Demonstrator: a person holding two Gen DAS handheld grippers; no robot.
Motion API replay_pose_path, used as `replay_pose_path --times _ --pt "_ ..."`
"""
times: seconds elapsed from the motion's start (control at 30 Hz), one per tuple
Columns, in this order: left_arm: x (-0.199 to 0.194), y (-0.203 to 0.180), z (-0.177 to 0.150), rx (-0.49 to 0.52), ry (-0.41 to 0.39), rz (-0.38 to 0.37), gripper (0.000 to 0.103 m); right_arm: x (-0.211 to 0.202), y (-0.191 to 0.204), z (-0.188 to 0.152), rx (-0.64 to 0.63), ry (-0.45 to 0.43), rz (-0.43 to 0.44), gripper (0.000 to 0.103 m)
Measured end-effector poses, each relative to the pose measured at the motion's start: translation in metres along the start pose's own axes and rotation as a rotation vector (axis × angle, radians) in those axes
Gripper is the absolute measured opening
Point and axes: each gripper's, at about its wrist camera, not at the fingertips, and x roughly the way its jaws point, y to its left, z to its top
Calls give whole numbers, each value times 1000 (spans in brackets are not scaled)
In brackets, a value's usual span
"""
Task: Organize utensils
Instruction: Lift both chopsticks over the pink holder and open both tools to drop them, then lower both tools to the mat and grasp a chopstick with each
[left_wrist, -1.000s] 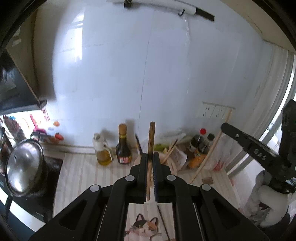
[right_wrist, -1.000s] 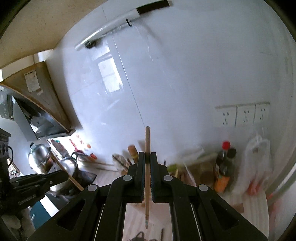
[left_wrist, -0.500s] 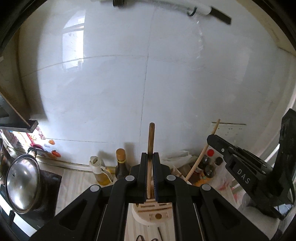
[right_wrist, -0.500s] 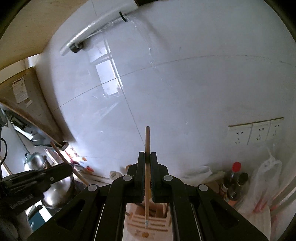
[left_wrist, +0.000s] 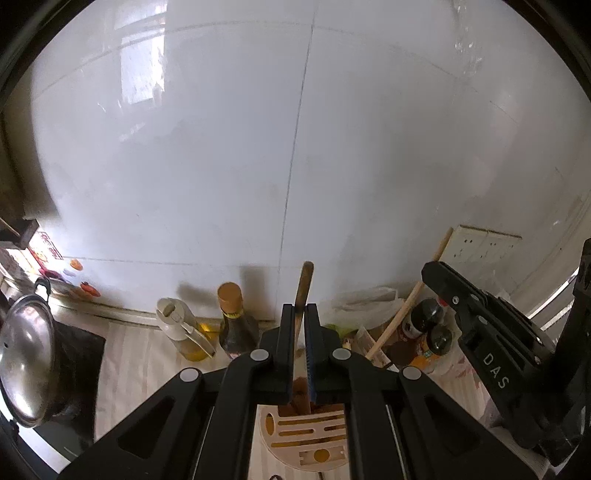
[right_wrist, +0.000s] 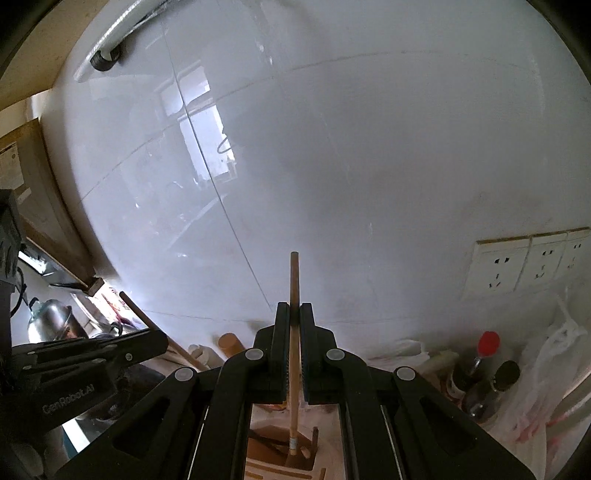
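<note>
1. The left tool (left_wrist: 300, 310) is clamped narrowly on a dark wooden handle (left_wrist: 305, 284), which stands nearly upright between its fingers and sticks out above them.
2. The handle's lower part reaches down into the slotted wooden utensil holder (left_wrist: 306, 439) directly under the tool; what kind of utensil it is cannot be told.
3. The right tool (right_wrist: 293, 310) is likewise closed tight on a pale wooden stick (right_wrist: 294, 280), held upright, with its lower end just above the holder's open compartment.
4. In the left wrist view the right tool appears at the right edge, its stick slanting up toward the wall sockets (left_wrist: 480, 247).
5. Behind the holder on the worktop (left_wrist: 140, 354) stand an oil dispenser (left_wrist: 181, 328) and a dark sauce bottle (left_wrist: 232, 321), side by side.
6. A steel pot (left_wrist: 26, 369) sits far left.
7. Small condiment bottles (right_wrist: 484, 373) cluster at the right, against the white tiled wall (right_wrist: 332, 166).
</note>
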Motion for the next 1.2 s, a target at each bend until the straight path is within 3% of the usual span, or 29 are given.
replay_pose_path --times 0.17,0.5,0.7,0.73,0.8,0.83,0.87,0.93,1.0,1.07,1.1,1.2 --pt "-2 0 -2 -7 3 -13 3 1 -1 -6 -2 4 1 5" --pt "-36 -7 5 5 -62 -36 3 -11 5 -6 -3 -16 7 5" --pt "-34 3 -9 3 -62 75 8 4 6 -18 -8 18 4 6" --pt "-33 7 -12 -2 -55 94 13 6 6 -21 -15 27 10 6" --pt "-32 15 -21 -19 -50 133 42 7 7 -27 -22 41 9 12" --pt "-33 19 -24 -26 -56 142 73 6 6 -28 -19 46 13 23" --pt "-35 24 -28 -39 -70 153 89 3 6 -30 -17 45 14 29" --pt "-41 34 -37 -61 -92 160 90 -3 7 -33 -19 41 18 47" --pt "-45 43 -46 -80 -101 166 91 -11 7 -35 -6 41 29 50" --pt "-48 49 -56 -90 -111 181 103 -23 5 -38 1 39 18 55" --pt "-49 50 -60 -89 -114 190 103 -28 4 -40 7 40 19 60" --pt "-52 53 -78 -96 -115 198 103 -46 -2 -51 18 53 1 84"
